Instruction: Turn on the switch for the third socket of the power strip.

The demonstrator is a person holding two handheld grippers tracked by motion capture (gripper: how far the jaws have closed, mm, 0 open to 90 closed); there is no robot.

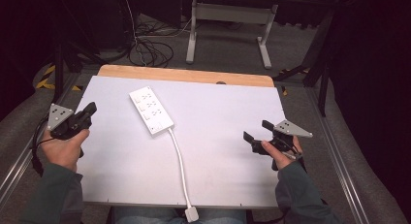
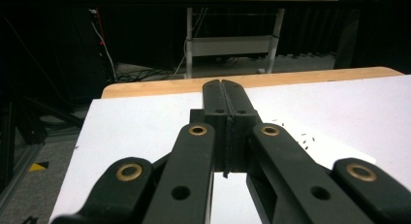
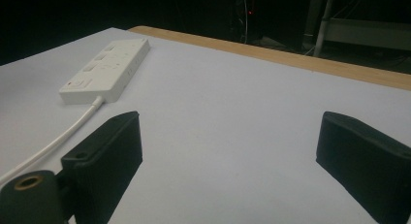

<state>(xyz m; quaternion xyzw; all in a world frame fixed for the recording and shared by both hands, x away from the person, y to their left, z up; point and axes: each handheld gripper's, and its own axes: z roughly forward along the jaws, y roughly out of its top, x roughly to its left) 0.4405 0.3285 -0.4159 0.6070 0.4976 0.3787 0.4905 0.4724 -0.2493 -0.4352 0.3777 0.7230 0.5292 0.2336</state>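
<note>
White power strip [image 1: 151,110] flat, diagonal on table's left-centre; white cord [image 1: 180,163] trails to near edge.

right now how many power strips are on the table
1. The white power strip lies at an angle on the white table, left of centre toward the far edge, between the left tongs and the right tongs. Its cord runs off the near edge.
</note>
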